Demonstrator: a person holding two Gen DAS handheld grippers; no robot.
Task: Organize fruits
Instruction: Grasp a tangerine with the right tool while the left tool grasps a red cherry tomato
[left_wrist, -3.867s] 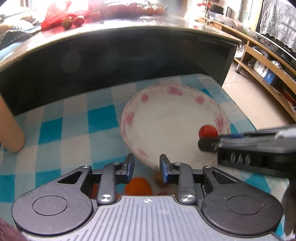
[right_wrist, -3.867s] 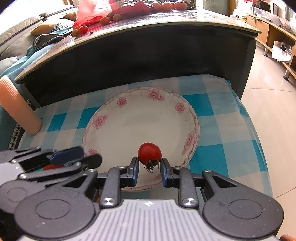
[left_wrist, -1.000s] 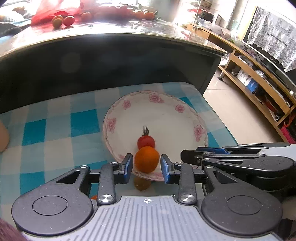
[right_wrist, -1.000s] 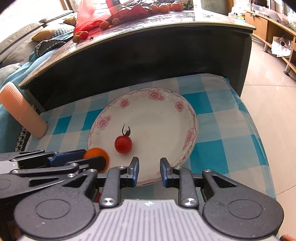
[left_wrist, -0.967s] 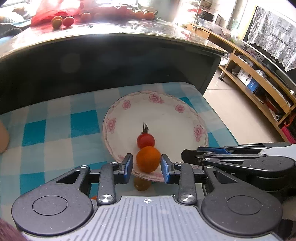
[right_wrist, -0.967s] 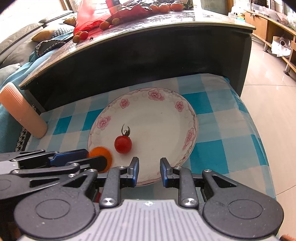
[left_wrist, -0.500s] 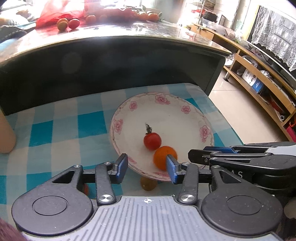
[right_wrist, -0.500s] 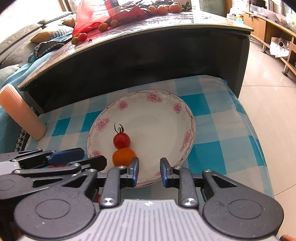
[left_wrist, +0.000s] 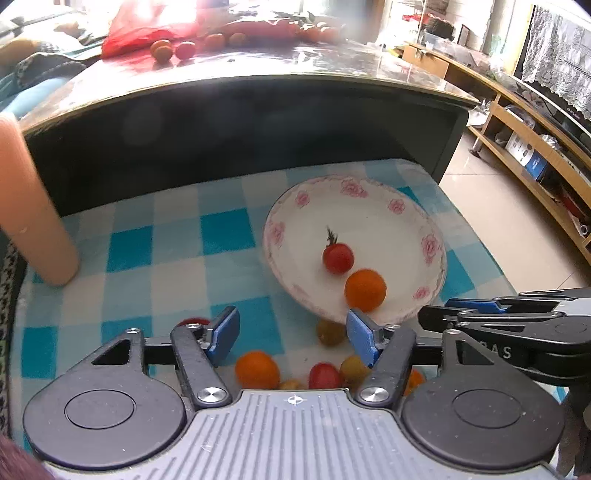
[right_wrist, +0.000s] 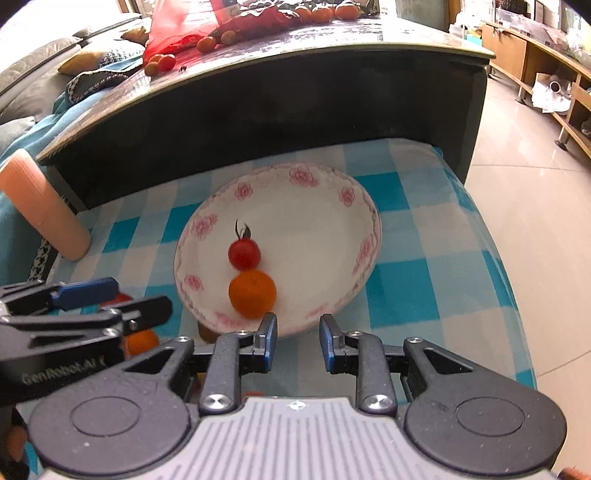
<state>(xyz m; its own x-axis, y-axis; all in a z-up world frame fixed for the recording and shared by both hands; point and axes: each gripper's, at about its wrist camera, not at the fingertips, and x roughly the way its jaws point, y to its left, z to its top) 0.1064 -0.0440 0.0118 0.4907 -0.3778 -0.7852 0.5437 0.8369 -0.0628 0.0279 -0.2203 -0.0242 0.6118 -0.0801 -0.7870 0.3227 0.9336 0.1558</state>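
A white plate with pink flowers sits on the blue checked cloth. In it lie a red cherry tomato with a stem and an orange fruit, touching. My left gripper is open wide and empty, in front of the plate's near rim, above several loose small fruits such as an orange one and a red one. My right gripper is open and empty at the plate's near rim.
A dark table rises behind the cloth, with a red bag and more small fruits on top. A peach-coloured cylinder stands at the left. The cloth ends at the right, over tiled floor.
The orange fruit has left my left gripper and lies in the plate beside the red tomato. My left gripper has opened wider and pulled back to the left, over the loose fruits.
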